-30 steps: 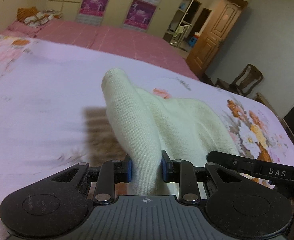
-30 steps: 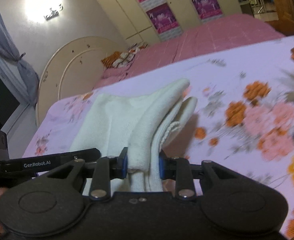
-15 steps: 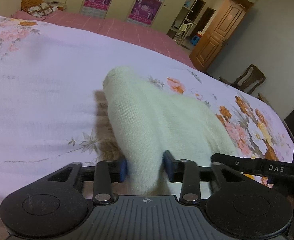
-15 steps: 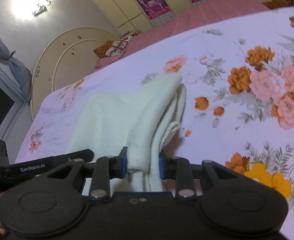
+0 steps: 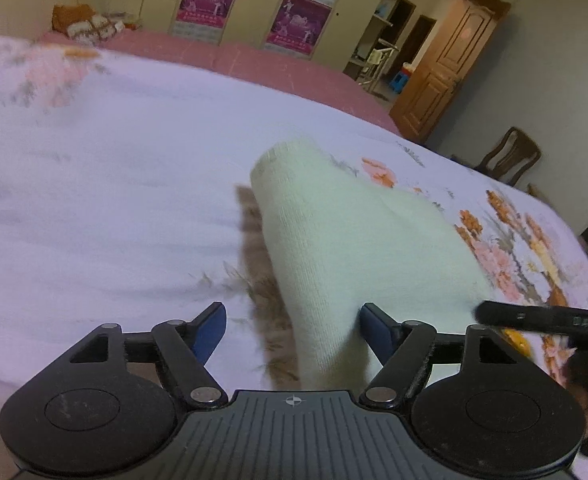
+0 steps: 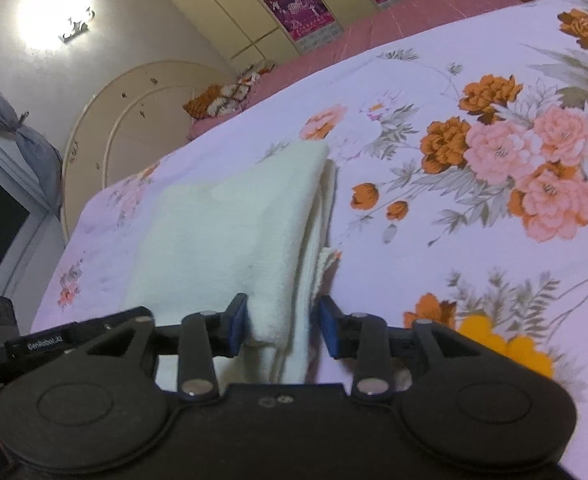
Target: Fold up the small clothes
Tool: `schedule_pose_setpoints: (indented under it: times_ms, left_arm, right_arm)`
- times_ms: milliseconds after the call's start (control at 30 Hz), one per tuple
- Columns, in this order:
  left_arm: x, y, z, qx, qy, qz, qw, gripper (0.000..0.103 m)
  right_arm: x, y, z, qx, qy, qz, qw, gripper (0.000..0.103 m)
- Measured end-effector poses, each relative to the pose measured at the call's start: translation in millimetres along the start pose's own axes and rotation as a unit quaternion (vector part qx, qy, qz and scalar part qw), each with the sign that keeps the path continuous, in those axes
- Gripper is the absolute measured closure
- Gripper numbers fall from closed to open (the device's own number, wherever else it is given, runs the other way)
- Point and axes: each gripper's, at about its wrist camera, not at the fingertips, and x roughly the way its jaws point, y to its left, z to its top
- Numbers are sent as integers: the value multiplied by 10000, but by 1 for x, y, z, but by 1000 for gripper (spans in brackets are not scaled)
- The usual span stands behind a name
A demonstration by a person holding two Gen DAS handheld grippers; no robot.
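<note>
A cream knitted garment (image 5: 357, 236) lies folded on the floral bedsheet (image 5: 94, 200); it also shows in the right wrist view (image 6: 230, 236). My left gripper (image 5: 294, 330) is open, its blue pads apart, with the garment's near edge lying between them and touching the right pad. My right gripper (image 6: 284, 326) is open too, jaws apart around the garment's folded near corner. The other gripper's black body shows at the right edge of the left wrist view (image 5: 549, 318) and at the left edge of the right wrist view (image 6: 46, 346).
The bed has a pink cover (image 5: 278, 68) behind the floral sheet, a round headboard (image 6: 134, 120) and a patterned pillow (image 6: 222, 98). A wooden door (image 5: 445, 68) and a chair (image 5: 509, 156) stand beyond the bed.
Both grippers have opened and let go of the garment, which has dropped flat onto the sheet. Half a second ago both were still shut on it.
</note>
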Motion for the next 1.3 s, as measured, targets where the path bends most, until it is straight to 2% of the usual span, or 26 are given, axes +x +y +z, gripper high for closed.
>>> schedule_pose_setpoints:
  times_ms: [100, 233, 300, 400, 533, 633, 767, 800, 867, 1000, 1067, 1133, 1233, 1267, 1300]
  left_arm:
    - [-9, -8, 17, 204, -309, 155, 9992, 29]
    - [-2, -21, 41, 277, -654, 142, 9974, 29]
    - [6, -28, 48, 274, -712, 19, 9971, 29]
    - [26, -43, 52, 343, -552, -73, 9979, 30]
    - [50, -59, 48, 601, -313, 129, 9976, 29]
    - [58, -64, 45, 729, -244, 178, 9969, 30]
    - [51, -67, 41, 934, -282, 346, 9946, 30]
    - [45, -70, 40, 1017, -316, 416, 9934, 30]
    - [29, -72, 35, 1123, -425, 445, 9918, 30]
    - [1, -62, 13, 1042, -485, 508, 9921, 30]
    - [-3, -57, 1, 959, -395, 552, 9931, 29]
    - [2, -56, -8, 826, -263, 554, 9947, 30]
    - [5, -62, -15, 732, -266, 496, 9957, 30]
    - [6, -65, -18, 774, -279, 542, 9951, 30]
    - [7, -66, -20, 782, -287, 550, 9950, 30]
  right_arm:
    - [-18, 11, 11, -484, -213, -181, 9984, 63]
    - [-22, 29, 34, -814, -589, -264, 9946, 70]
    - [-11, 41, 45, -979, -598, -266, 9930, 72]
    - [7, 52, 50, -1265, -531, -311, 9901, 74]
    - [35, 54, 46, -1490, -246, -525, 9871, 77]
    - [49, 41, 39, -1551, -34, -859, 9841, 80]
    - [45, 28, 37, -1447, -95, -990, 9845, 80]
    - [44, 26, 37, -1443, -87, -1101, 9833, 77]
    - [33, 22, 38, -1306, -90, -1072, 9856, 76]
    - [-8, 36, 27, -1515, -376, -610, 9859, 76]
    - [-16, 47, 13, -1800, -321, -464, 9820, 75]
    - [-14, 60, -4, -2257, -206, -489, 9727, 75]
    - [2, 67, -24, -2837, 0, -1019, 9535, 76]
    - [6, 64, -25, -2822, 29, -1135, 9526, 75]
    - [7, 57, -23, -2639, 32, -1118, 9580, 72]
